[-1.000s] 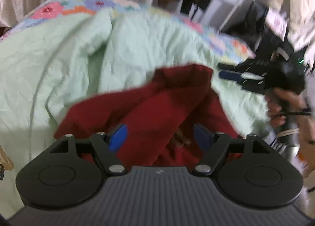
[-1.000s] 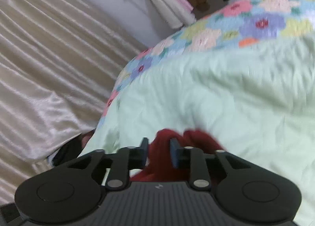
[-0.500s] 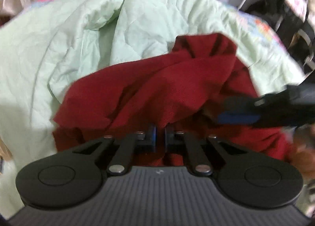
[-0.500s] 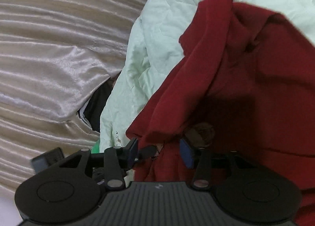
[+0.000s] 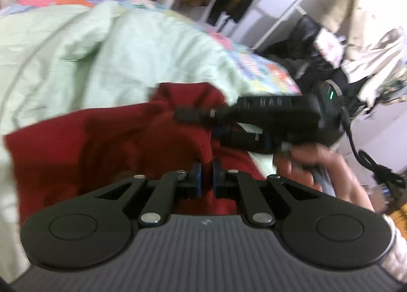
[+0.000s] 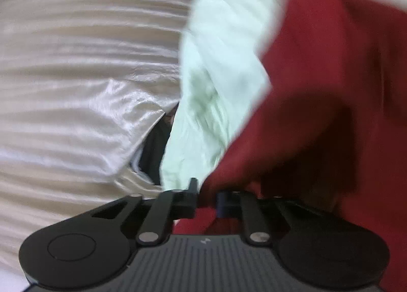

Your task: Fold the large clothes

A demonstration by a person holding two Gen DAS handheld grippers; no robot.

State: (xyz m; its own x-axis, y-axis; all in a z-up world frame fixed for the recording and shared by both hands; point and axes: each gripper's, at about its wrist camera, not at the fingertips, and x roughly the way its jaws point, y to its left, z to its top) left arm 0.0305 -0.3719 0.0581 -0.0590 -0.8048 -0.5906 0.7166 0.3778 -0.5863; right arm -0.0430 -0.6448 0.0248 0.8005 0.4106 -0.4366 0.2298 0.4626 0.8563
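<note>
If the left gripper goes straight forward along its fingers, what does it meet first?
The left gripper is shut on the red garment, so it meets that cloth first. Beyond it probably comes the right gripper, though depth is unclear.

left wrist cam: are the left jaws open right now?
No. The left gripper has its jaws closed on a fold of the red garment.
</note>
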